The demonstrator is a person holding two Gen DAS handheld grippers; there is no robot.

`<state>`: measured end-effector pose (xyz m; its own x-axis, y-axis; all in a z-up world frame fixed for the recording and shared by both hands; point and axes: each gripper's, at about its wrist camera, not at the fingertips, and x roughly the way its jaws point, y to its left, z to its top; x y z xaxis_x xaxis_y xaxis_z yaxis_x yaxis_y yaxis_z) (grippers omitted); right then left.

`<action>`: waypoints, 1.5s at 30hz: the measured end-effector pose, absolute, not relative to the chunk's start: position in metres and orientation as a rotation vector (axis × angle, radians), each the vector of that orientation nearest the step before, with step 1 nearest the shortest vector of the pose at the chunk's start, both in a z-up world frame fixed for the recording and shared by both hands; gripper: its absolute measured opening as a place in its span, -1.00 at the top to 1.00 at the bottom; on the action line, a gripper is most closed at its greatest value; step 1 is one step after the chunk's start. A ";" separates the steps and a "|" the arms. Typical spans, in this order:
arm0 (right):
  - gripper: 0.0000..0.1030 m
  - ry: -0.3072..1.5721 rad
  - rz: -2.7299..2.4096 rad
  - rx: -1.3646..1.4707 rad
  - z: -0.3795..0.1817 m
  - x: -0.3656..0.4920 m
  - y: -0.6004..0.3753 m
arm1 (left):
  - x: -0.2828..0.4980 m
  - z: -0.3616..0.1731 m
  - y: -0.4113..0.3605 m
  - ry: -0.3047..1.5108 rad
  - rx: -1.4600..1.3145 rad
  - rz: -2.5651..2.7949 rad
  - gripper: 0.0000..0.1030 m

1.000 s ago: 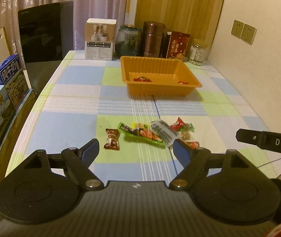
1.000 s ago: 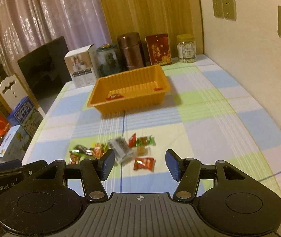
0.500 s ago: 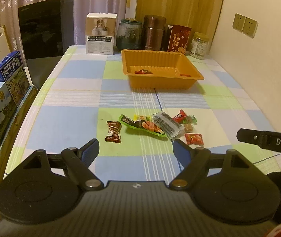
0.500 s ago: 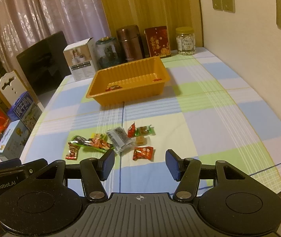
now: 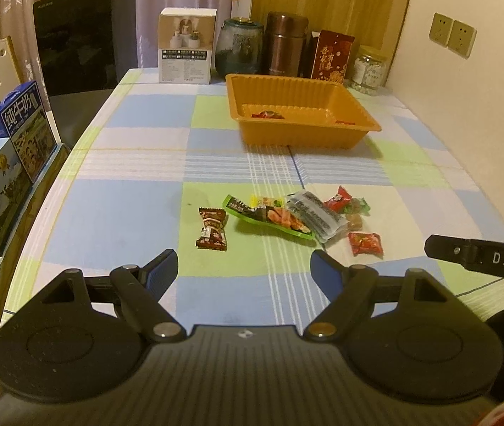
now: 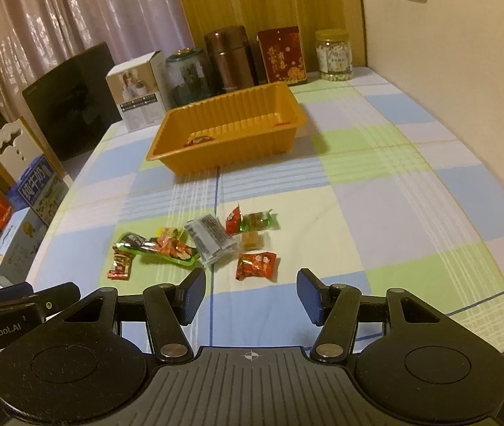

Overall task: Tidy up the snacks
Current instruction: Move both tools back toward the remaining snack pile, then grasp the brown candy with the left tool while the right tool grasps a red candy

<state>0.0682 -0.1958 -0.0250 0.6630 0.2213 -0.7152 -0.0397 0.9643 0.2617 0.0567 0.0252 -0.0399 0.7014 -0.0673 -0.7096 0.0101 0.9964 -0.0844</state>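
Observation:
Several wrapped snacks lie in a loose cluster on the checked tablecloth: a brown candy [image 5: 212, 228], a long green packet [image 5: 269, 217], a grey packet [image 5: 317, 215] and a red packet [image 5: 365, 243], which also shows in the right wrist view [image 6: 256, 265]. An orange tray [image 5: 301, 135] stands farther back with two small red snacks inside [image 5: 267, 115]. My left gripper [image 5: 243, 268] is open and empty, short of the brown candy. My right gripper [image 6: 250, 293] is open and empty, just short of the red packet.
A white box [image 5: 186, 46], a dark jar [image 5: 239, 51], a brown flask [image 5: 285, 44], a red box [image 5: 333, 56] and a glass jar [image 5: 369, 71] line the table's far edge. Milk cartons [image 5: 21, 127] stand off the left edge. A wall is at the right.
Both grippers have drawn back and lifted a little from the snacks, so the cluster and tray sit farther off. Both stay open and empty.

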 end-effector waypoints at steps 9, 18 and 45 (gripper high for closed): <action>-0.11 0.880 0.141 0.241 -0.048 0.088 -0.194 | 0.077 -0.057 0.031 0.822 -0.077 -0.027 -0.55; -0.11 0.909 0.151 0.238 -0.070 0.110 -0.189 | 0.102 -0.076 0.037 0.852 -0.081 -0.007 -0.55; -0.04 0.913 0.174 0.103 -0.117 0.153 -0.158 | 0.158 -0.131 0.042 0.898 -0.007 0.032 -0.02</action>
<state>0.1526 -0.1583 -0.1166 0.5988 0.1938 -0.7771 -0.1062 0.9809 0.1628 0.1578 0.0423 -0.1309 0.6225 0.0251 -0.7822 -0.0314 0.9995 0.0071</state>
